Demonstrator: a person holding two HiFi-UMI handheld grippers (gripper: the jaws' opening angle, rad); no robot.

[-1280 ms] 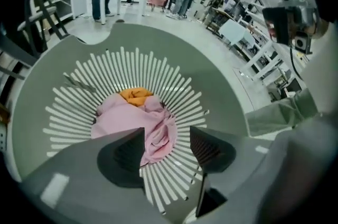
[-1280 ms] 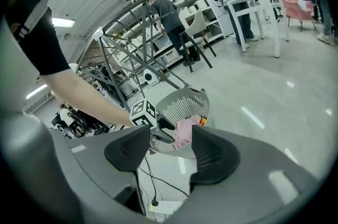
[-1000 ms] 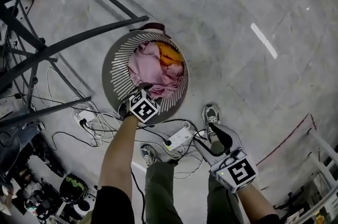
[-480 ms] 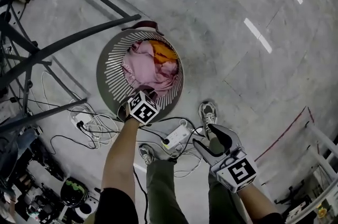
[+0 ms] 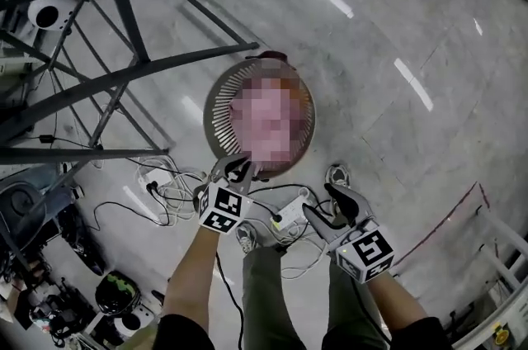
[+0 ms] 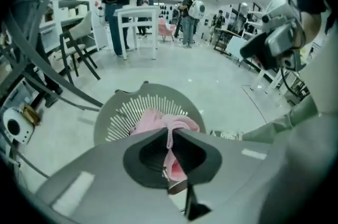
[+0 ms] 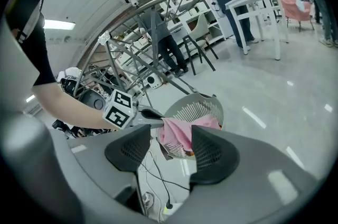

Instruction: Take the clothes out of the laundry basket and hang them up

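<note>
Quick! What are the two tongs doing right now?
Left tongs: just closed, pinching the pink cloth.
Right tongs: open, holding nothing.

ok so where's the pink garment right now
In the left gripper view, the pink garment is pinched in the shut left gripper, hanging over the laundry basket on the floor.

Right of and beyond the round grey slatted plastic laundry basket (image 5: 218, 115), the pale polished floor (image 5: 396, 35) lies open to any passage. Left of it, crossing bars of a dark metal frame (image 5: 124, 81) leave only narrow gaps. Tangled cables (image 5: 165, 191) with a white power strip (image 5: 285, 214) clutter the floor between the basket and the person's shoes (image 5: 337, 175).
</note>
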